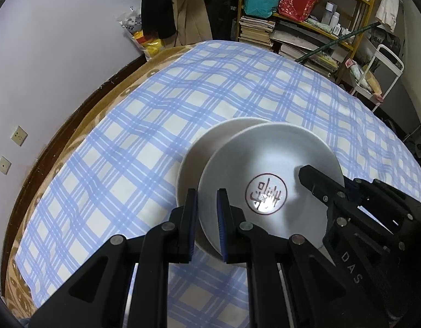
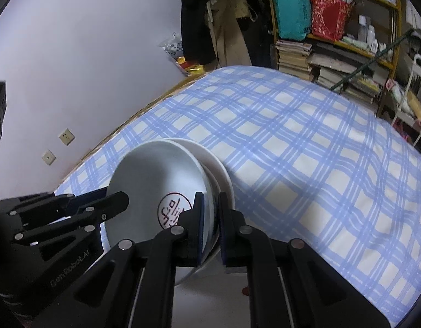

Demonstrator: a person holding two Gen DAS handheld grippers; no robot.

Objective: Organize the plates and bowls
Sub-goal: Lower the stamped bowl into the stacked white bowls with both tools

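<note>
Bowl held by both tongs over a plate on the bed

The bed (image 1: 161,114), under a blue checked sheet, carries a white plate (image 1: 191,158) near its front edge; taking that plate as the mark, the bowl (image 1: 265,158) with the red seal hangs tilted just above and in front of it, overlapping it. The left tongs (image 1: 207,218) are clamped on the bowl's near rim, and the right tongs (image 2: 210,224) are clamped on the opposite rim. To do this well, I would level the bowl first, centre it over the plate, lower both sides together, and part the tongs only once its foot rests flat.
</note>
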